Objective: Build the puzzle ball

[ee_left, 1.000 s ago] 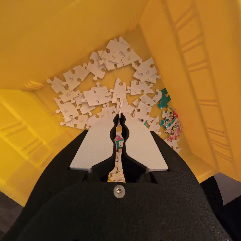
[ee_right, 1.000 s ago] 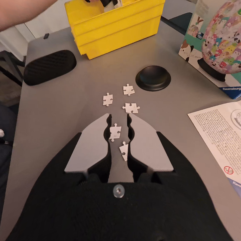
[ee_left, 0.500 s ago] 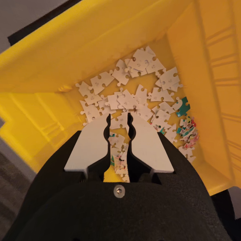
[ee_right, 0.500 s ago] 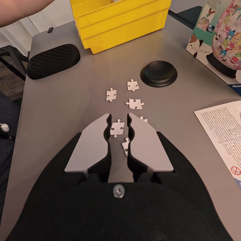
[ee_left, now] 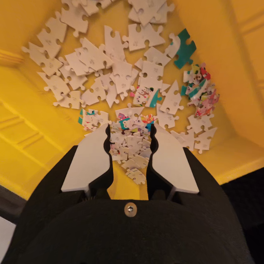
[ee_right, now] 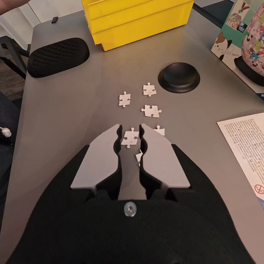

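— Fingers first: how do yours stand on each side?

— Your left gripper (ee_left: 129, 126) is spread wide and holds nothing; its tips hang inside the yellow bin (ee_left: 35, 128), over a heap of puzzle pieces (ee_left: 128, 144), some picture side up and some white side up. Your right gripper (ee_right: 130, 126) is parted by a narrower gap and is empty too, held above the grey table (ee_right: 71, 114)

— Where do the pieces lie?

— Most are in the bin, spread over its floor with their white backs up. A teal piece (ee_left: 184, 50) sits near the right wall, with a colourful cluster (ee_left: 201, 92) just below it. On the table you have six loose white pieces: one (ee_right: 130, 137) shows between your right fingers, two peek out from behind the right finger, and three more (ee_right: 151, 111) lie beyond the tips

— What else is on that table?

— A black round stand (ee_right: 178, 77) lies just beyond the loose pieces. From outside, the bin (ee_right: 140, 21) stands at the far edge. A black padded rest (ee_right: 57, 57) lies to the left, the puzzle box (ee_right: 242, 42) stands at the right, and a printed sheet (ee_right: 242, 150) lies nearer you
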Available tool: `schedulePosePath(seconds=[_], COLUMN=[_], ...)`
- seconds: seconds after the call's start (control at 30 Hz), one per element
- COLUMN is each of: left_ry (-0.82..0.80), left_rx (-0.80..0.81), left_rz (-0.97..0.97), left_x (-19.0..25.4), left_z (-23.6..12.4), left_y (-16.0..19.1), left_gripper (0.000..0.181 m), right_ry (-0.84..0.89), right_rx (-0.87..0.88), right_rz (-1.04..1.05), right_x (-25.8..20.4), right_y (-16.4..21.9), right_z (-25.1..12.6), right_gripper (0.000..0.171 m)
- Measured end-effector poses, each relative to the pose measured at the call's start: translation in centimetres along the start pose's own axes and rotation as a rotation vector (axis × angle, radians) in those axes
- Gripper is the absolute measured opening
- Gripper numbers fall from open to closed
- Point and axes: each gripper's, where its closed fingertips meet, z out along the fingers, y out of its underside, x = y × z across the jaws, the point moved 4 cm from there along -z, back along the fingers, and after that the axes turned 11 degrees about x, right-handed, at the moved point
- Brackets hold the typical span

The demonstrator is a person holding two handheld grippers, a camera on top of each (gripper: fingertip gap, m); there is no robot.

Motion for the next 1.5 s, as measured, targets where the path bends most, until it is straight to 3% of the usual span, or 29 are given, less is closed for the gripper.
schedulePosePath(seconds=[0.27,0.33,0.53,0.67,0.93,1.0,1.07,1.17,1.27,1.37,1.5], left_ry=[0.005,0.031,0.020,0.029,0.034,0.019,0.003,-0.022,-0.093,-0.041,0.044], left_rx=[-0.041,-0.044,-0.016,0.030,0.069,0.034,0.033,0.058,-0.004,0.007,0.030], left_rz=[-0.026,-0.035,-0.012,-0.003,-0.052,-0.124,-0.129,-0.071,-0.014,-0.207,-0.426], left_x=[-1.0,-0.8,-0.5,0.0,0.2,-0.1,-0.5,-0.6,-0.7,0.0,0.1], left_z=[1.1,1.2,0.8,-0.2,-1.5,-1.1,-0.8,-0.2,0.4,0.5,0.8], left_y=[0.3,0.3,0.1,-0.2,-0.2,0.0,0.0,-0.7,-0.3,-0.1,0.0], left_gripper=[0.051,0.034,0.021,0.000,0.001,0.020,0.015,0.036,0.040,0.032,0.040], right_ry=[-0.002,-0.004,-0.008,-0.008,-0.011,-0.011,-0.014,-0.014,-0.011,-0.010,-0.018], right_rx=[0.002,-0.002,-0.013,-0.010,-0.007,-0.008,-0.009,-0.010,-0.012,-0.010,-0.012], right_rz=[0.012,0.012,0.011,0.008,0.004,0.001,-0.001,-0.002,-0.002,-0.001,-0.002], right_x=[0.2,0.2,0.2,0.1,0.0,-0.1,-0.2,-0.2,-0.1,-0.1,-0.2], right_y=[0.1,0.2,0.4,0.3,0.2,0.2,0.2,0.2,0.3,0.3,0.3], right_z=[-0.3,-0.2,-0.1,-0.1,-0.2,-0.1,-0.2,-0.2,-0.3,-0.4,-0.3], right_gripper=[0.024,0.024,0.024,0.024,0.024,0.024,0.024,0.024,0.024,0.024,0.024])
